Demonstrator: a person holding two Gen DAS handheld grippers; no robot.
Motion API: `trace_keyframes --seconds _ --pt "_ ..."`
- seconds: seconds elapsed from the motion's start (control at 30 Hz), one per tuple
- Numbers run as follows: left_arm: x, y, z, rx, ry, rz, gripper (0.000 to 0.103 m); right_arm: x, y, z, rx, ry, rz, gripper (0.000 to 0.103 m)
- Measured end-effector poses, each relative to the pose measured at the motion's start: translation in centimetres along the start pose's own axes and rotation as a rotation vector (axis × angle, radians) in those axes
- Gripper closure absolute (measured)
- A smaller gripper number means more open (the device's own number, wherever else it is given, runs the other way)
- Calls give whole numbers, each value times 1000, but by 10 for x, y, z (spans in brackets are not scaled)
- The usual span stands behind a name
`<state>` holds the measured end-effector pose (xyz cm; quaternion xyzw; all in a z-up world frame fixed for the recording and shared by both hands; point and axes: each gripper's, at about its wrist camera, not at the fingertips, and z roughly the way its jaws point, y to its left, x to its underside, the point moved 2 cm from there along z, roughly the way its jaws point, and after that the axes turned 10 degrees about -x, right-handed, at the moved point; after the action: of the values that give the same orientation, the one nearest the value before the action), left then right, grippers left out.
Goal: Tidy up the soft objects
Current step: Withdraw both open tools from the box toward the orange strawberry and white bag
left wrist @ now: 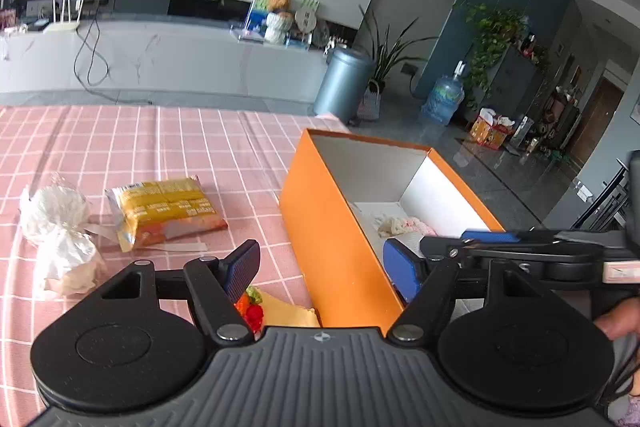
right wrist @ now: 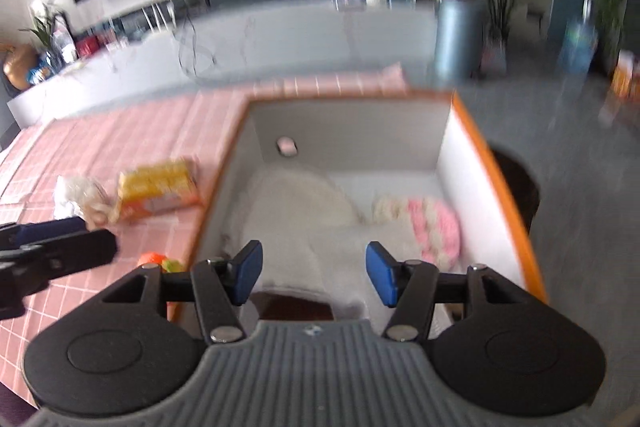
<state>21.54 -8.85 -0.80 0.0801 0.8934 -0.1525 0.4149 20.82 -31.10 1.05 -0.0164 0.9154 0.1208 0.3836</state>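
Observation:
An orange box with a white inside stands on the pink checked tablecloth. In the right wrist view the box holds a white fluffy cloth and a pink-and-cream knitted piece. My right gripper is open and empty, just above the box's near end. My left gripper is open and empty, straddling the box's left wall. Below it lies a yellow soft item with red and green trim. A yellow snack pack and a white wrapped bundle lie to the left.
The right gripper shows in the left wrist view, reaching over the box from the right. The table's far edge drops to a grey floor with a grey bin, plants and a water jug. The right wrist view is blurred.

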Motion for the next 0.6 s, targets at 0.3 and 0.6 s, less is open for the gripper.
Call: trace_keyframes --seconds 0.3,0.6 --pt "18 24 -33 -53 -55 8 21 18 66 -40 -30 -149 -168 38" --pt "43 67 -48 -123 -33 -39 23 45 119 -30 -26 -153 -234 37"
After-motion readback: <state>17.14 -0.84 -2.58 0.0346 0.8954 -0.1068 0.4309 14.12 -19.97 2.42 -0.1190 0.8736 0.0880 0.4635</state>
